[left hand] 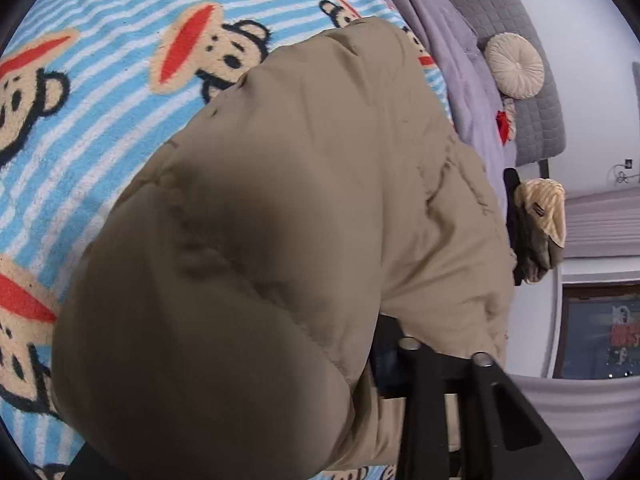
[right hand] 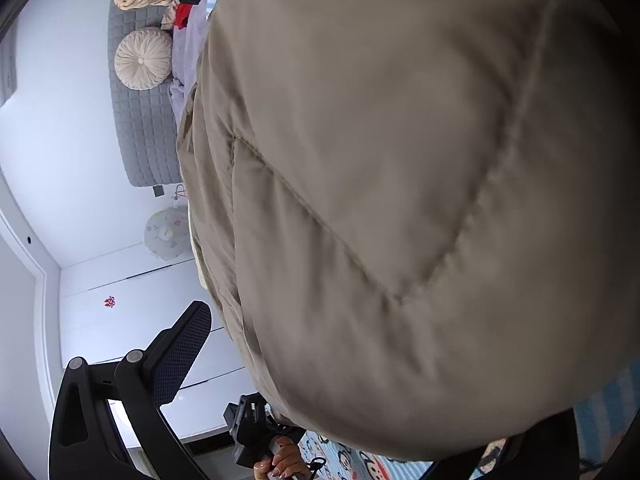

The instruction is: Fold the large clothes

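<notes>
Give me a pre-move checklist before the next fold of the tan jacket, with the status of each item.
1. Tan puffer jacket lifted off the monkey-print blanket: ok, it bulges above it in both views.
2. Left gripper has fabric: cannot tell, the jacket covers its jaws.
3. Right gripper has fabric: cannot tell, one finger stands bare beside the jacket, the other is hidden.
4. Landing spot on the blanket visible: not ok, the jacket fills both views.
5. Clothes pile away from the jacket: cannot tell, it sits just behind the jacket's edge.
</notes>
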`<state>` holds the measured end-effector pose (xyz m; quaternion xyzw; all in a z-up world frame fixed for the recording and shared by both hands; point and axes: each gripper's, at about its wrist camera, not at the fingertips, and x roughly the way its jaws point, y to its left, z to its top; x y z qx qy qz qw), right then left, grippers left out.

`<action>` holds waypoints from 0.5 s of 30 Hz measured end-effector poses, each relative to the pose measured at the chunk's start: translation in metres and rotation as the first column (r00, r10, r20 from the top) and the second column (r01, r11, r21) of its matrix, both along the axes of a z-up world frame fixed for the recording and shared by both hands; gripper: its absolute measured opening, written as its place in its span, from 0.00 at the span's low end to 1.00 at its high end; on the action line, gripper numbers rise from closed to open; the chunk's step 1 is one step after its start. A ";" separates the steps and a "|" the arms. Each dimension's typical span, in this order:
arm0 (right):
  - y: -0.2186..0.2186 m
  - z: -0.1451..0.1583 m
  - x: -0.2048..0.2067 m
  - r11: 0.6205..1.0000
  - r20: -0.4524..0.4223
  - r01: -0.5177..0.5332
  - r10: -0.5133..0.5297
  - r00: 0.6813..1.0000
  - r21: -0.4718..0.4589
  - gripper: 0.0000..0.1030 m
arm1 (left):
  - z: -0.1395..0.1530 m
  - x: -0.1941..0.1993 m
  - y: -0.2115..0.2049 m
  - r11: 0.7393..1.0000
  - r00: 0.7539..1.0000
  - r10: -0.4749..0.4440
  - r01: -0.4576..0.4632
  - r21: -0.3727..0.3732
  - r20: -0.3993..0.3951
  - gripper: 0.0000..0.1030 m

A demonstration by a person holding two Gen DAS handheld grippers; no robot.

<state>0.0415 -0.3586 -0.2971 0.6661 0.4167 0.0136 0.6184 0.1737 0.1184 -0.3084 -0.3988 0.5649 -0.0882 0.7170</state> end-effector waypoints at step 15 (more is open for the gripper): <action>0.009 0.060 -0.034 0.989 0.014 -0.147 0.147 0.989 -0.026 0.26 | 0.085 -0.045 0.008 0.976 0.968 -0.215 0.208 0.071 0.126 0.18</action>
